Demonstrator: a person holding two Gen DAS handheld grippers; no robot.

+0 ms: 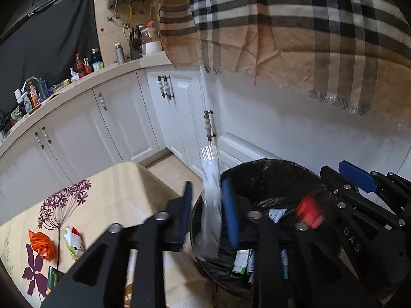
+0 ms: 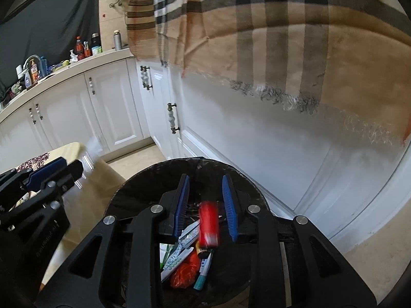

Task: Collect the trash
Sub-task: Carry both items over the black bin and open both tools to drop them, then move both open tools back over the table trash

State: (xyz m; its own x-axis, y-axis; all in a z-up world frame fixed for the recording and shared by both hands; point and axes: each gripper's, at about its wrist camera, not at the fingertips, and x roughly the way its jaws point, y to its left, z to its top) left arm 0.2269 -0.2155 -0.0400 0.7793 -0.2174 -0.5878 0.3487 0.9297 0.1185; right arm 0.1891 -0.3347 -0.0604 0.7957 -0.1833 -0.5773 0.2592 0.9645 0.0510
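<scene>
A black-lined trash bin [image 1: 269,174] [image 2: 143,179] stands on the floor by the table. My left gripper [image 1: 209,205] is open at the bin's left rim; a blurred clear plastic piece [image 1: 212,200] is between its fingers, falling. My right gripper [image 2: 205,200] is open over the bin; a blurred red object [image 2: 209,224] [image 1: 308,211] drops between its fingers. Wrappers and an orange bag [image 2: 185,273] lie in the bin. On the table [image 1: 115,187] lie an orange wrapper [image 1: 42,243], a white-red wrapper [image 1: 73,240] and a green packet [image 1: 54,277].
White kitchen cabinets [image 1: 128,118] run along the back and right. A checked cloth [image 1: 295,25] hangs over the counter above the bin. Bottles and a sink tap [image 1: 32,82] crowd the counter at the left.
</scene>
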